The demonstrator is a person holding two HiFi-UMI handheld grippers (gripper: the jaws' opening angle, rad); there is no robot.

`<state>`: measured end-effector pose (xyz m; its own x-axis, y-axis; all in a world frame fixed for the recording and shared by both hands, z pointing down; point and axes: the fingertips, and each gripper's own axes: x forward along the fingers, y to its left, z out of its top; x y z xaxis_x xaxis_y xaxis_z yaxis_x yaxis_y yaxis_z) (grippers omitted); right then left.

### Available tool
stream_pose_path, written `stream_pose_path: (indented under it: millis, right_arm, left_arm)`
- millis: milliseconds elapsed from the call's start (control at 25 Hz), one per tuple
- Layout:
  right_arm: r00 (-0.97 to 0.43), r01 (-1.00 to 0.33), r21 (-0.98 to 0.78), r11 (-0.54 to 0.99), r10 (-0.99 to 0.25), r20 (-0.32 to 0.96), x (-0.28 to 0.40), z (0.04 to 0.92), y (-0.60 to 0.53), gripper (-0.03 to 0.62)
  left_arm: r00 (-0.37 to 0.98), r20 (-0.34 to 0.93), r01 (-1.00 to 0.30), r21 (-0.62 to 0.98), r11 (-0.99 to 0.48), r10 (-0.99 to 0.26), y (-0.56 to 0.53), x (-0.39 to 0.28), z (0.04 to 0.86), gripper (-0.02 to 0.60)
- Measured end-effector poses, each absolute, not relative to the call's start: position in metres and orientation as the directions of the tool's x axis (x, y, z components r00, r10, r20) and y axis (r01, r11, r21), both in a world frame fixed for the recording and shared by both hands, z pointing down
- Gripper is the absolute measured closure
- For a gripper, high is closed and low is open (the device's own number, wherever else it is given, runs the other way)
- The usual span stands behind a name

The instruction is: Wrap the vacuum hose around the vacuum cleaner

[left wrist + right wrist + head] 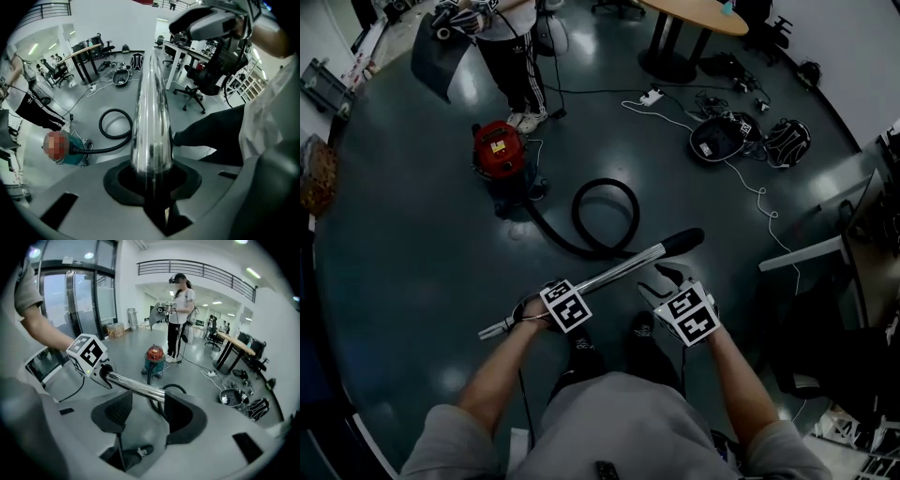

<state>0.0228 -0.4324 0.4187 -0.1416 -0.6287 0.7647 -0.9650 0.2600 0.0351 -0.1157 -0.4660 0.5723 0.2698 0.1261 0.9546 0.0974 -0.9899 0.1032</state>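
Slanting from lower left to upper right in the head view, the chrome wand (pixel 609 274) joins the black hose (pixel 605 220), which loops on the floor (pixel 412 244) to the red vacuum cleaner (pixel 499 150). The left gripper (pixel 152 176), aimed steeply down, pinches the wand's near end; the right gripper (pixel 147 411) has its jaws spread just beside the wand.

The bare left forearm (pixel 499 373) reaches forward and down from a short grey sleeve. It ends in the left grey plastic claw (pixel 534 315), whose black-padded jaws are clamped on a shiny chrome metal tube (pixel 614 272). The bare right forearm (pixel 733 373) stretches out alongside it. It carries the right grey plastic claw (pixel 668 278) close beside the tube, its jaws apart and pressing on nothing.
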Motion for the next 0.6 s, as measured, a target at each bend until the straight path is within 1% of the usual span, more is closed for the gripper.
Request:
stream_pose_path:
  millis: [160, 320, 480, 600]
  right_arm:
    - [-0.191, -0.981, -0.127, 0.144, -0.675, 0.713, 0.043, 0.424, -0.436, 0.384]
    - [-0.290, -0.951, -0.284, 0.124, -0.682, 0.672, 0.063, 0.431, -0.441, 0.384]
    - [-0.448, -0.853, -0.501, 0.143, -0.693, 0.565, 0.088, 0.438, -0.450, 0.385]
    - [-0.521, -0.769, -0.624, 0.134, -0.697, 0.492, 0.114, 0.446, -0.460, 0.385]
  left_arm:
    - [0.293, 0.948, -0.008, 0.131, -0.991, 0.123, -0.466, -0.093, 0.567, 0.483]
    - [0.323, 0.938, -0.120, 0.171, -0.978, 0.124, -0.461, -0.062, 0.560, 0.483]
    - [0.346, 0.933, -0.223, 0.183, -0.958, 0.098, -0.457, -0.024, 0.558, 0.483]
    - [0.359, 0.930, -0.302, 0.190, -0.934, 0.073, -0.453, 0.009, 0.557, 0.483]
